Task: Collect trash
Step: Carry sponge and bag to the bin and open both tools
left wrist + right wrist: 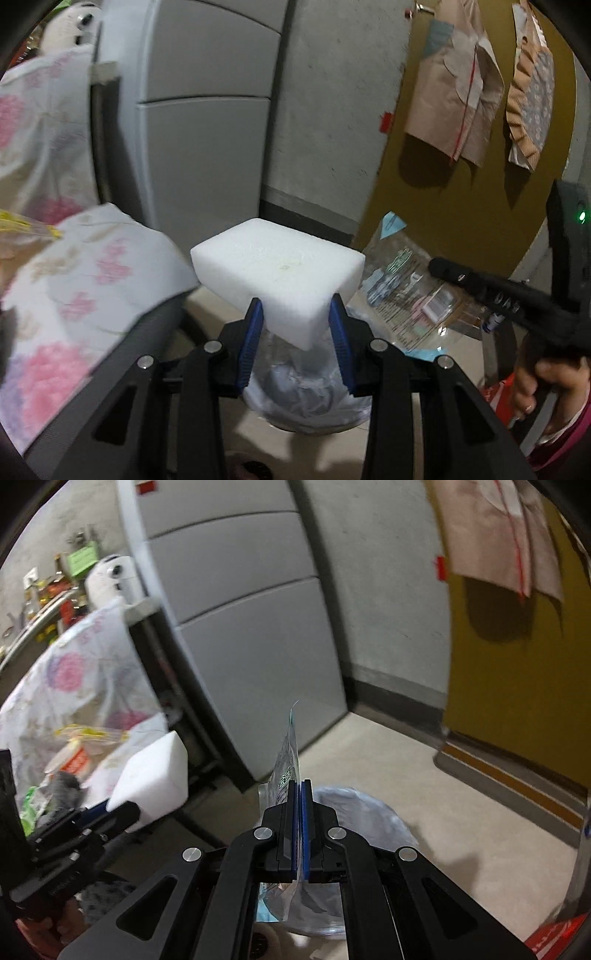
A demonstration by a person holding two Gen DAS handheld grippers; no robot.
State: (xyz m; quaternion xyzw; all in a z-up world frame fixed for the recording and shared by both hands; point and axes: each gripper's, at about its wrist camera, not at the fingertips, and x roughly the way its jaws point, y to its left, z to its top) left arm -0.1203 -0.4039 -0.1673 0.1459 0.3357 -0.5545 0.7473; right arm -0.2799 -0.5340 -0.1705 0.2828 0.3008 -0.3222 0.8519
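The left gripper point(295, 317) is holding a white rectangular foam block point(277, 269), its blue-padded jaws pressing on the two sides of the block's near corner, while most of the block is sticking out forward in free air. The right gripper point(300, 794) is keeping its jaws closed on a thin clear plastic wrapper with printed labels point(288, 760), which is standing up on edge between the pads and hanging below them. Both pieces of trash are hovering above a round bin lined with a clear plastic bag point(369, 808) on the beige floor point(424, 775). A desk with a flowered cloth point(92, 258) is edging the left side, a grey cabinet point(240, 627) is standing behind, and open floor is lying to the right of the bin.
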